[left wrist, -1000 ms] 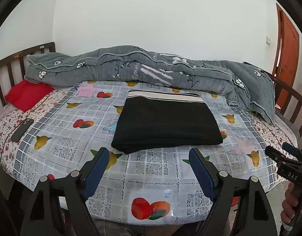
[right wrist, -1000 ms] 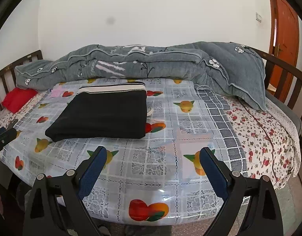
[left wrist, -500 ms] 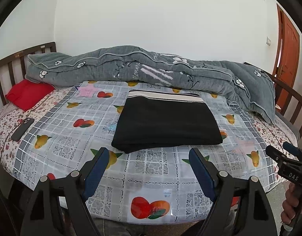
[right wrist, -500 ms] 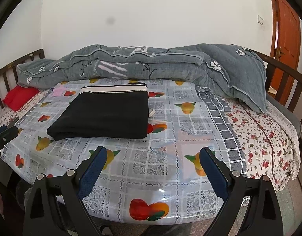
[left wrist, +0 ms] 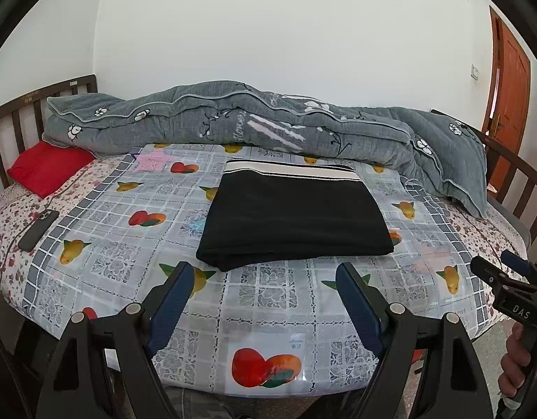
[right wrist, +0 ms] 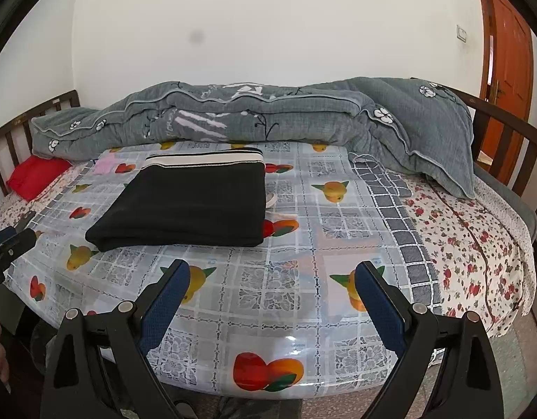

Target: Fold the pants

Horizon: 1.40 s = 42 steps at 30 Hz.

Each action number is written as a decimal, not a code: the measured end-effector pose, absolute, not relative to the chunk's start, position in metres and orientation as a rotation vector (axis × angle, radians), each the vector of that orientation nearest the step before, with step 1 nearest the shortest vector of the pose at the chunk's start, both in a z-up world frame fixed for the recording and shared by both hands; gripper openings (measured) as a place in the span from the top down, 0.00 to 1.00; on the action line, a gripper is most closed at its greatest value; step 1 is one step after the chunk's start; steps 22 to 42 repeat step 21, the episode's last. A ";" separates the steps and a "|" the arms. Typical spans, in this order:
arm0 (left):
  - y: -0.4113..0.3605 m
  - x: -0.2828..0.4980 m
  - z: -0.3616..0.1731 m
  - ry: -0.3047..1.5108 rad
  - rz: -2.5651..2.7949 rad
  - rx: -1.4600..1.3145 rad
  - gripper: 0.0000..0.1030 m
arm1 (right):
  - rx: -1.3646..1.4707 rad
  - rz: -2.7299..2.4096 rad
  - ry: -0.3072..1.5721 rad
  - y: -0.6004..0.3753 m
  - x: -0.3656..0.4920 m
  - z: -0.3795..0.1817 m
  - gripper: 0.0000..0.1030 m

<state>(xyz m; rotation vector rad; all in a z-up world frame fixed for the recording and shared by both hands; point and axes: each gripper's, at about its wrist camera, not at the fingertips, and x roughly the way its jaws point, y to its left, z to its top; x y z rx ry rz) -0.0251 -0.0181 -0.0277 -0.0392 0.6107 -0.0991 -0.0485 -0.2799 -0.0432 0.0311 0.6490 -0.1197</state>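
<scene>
I hold my left gripper spread wide with nothing between its blue pads, low at the near edge of the bed, and my right gripper is just as wide and just as empty. Both hang short of the folded black pants, touching nothing.

The pants are my landmark: a flat, squared stack on the fruit-print plastic cover, with the striped black-and-white waistband on the far side and the thick folded edge nearest me. Between that near edge and my grippers lies a bare band of cover. To the right of the pants the cover runs open and flat (seen best from my right wrist) until its grey checked border gives way to the floral sheet. To their left there is open cover as well, then a dark phone on the floral sheet and, further back, a red pillow. Behind the pants the rolled grey quilt closes off the far side — it lies close to the waistband.

From my left wrist I can see my other gripper at the right edge, and its black body carries the letters "DAS". A small label on the cover near me has print too small to read.
</scene>
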 end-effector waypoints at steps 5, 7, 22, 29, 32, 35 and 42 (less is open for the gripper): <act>-0.018 -0.026 -0.027 0.608 -0.094 -0.036 0.20 | 0.028 -0.116 0.647 -0.278 -0.048 -0.042 0.09; -0.017 -0.027 -0.026 0.606 -0.094 -0.038 0.20 | 0.030 -0.111 0.646 -0.277 -0.048 -0.041 0.09; -0.016 -0.029 -0.020 0.596 -0.096 -0.034 0.20 | 0.025 -0.112 0.643 -0.274 -0.048 -0.039 0.09; -0.016 -0.029 -0.020 0.596 -0.096 -0.034 0.20 | 0.025 -0.112 0.643 -0.274 -0.048 -0.039 0.09; -0.016 -0.029 -0.020 0.596 -0.096 -0.034 0.20 | 0.025 -0.112 0.643 -0.274 -0.048 -0.039 0.09; -0.016 -0.029 -0.020 0.596 -0.096 -0.034 0.20 | 0.025 -0.112 0.643 -0.274 -0.048 -0.039 0.09; -0.016 -0.029 -0.020 0.596 -0.096 -0.034 0.20 | 0.025 -0.112 0.643 -0.274 -0.048 -0.039 0.09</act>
